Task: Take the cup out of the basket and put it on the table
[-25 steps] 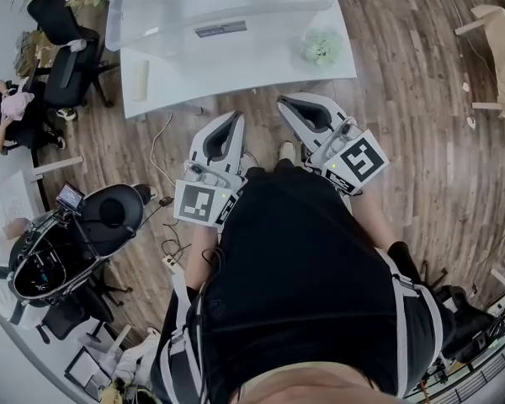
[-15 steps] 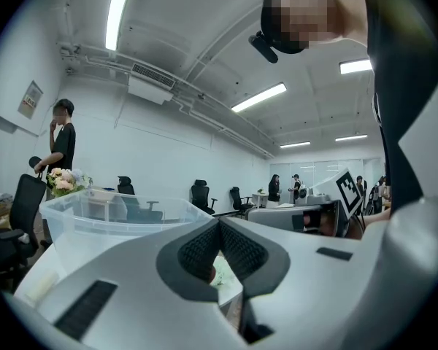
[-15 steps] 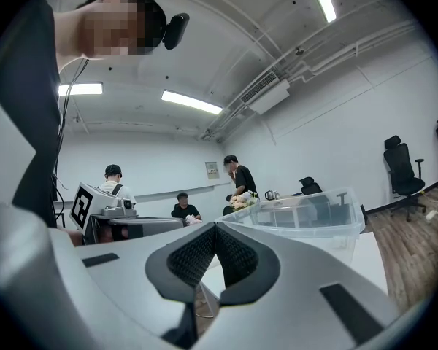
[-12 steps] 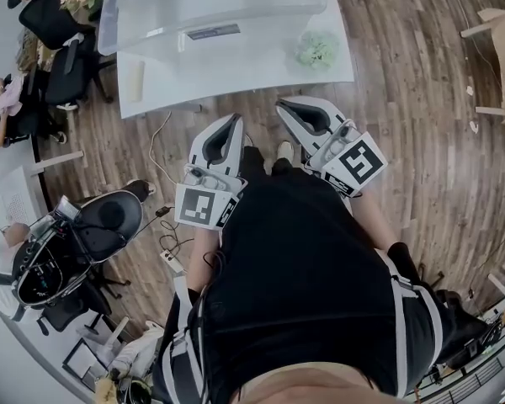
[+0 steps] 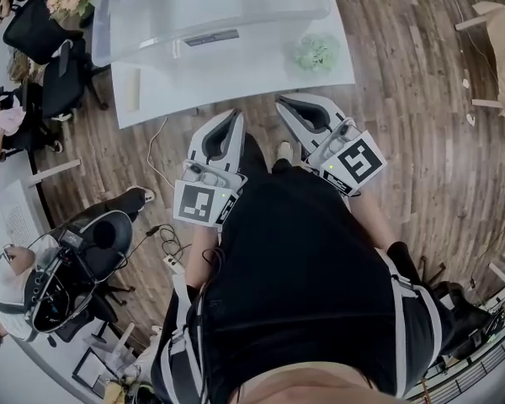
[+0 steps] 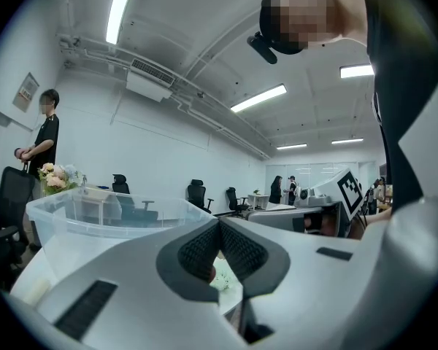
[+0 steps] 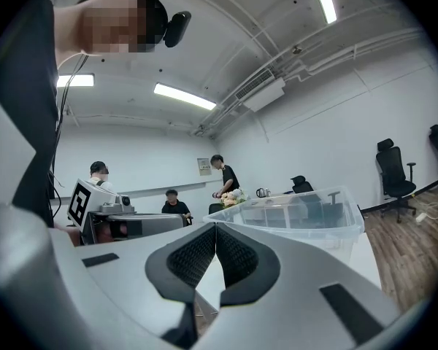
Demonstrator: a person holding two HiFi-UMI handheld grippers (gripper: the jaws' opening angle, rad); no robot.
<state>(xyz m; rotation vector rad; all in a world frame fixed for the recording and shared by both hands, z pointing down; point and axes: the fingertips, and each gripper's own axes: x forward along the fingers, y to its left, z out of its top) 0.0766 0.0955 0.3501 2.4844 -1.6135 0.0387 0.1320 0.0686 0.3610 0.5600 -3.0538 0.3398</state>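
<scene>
A white table (image 5: 236, 78) carries a clear bin (image 5: 219, 2), the task's basket; the cup cannot be made out in it. Short of the table's edge, the left gripper (image 5: 234, 118) and right gripper (image 5: 283, 104) hang side by side, each with jaws pressed together on nothing. A pale green clump (image 5: 316, 51) lies on the table. The bin's dark label (image 5: 212, 37) is unreadable.
</scene>
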